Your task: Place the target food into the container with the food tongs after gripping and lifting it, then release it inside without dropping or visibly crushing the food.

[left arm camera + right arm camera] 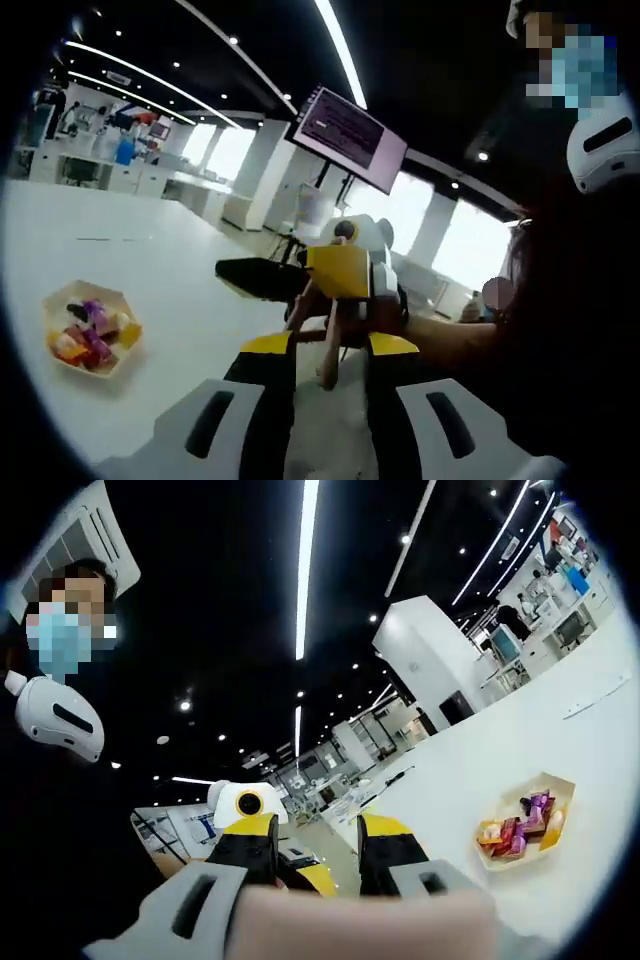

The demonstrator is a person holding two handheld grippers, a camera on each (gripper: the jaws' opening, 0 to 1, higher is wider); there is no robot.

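On the white table sits the tray of wrapped sweets. The left gripper and right gripper hang parted and empty.

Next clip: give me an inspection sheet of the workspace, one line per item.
Surface: white table, bare around the tray.
Job's things: hexagonal paper tray holding wrapped snacks, purple, orange and yellow; tongs and container cannot be told.
Clutter: nothing seen.
Grippers: left gripper jaws apart, something tan between them; right gripper jaws apart, its yellow-faced body shows ahead of the left.
Cables: nothing seen.
Surroundings: open office, ceiling light strips, hanging monitor, desks, a masked person.
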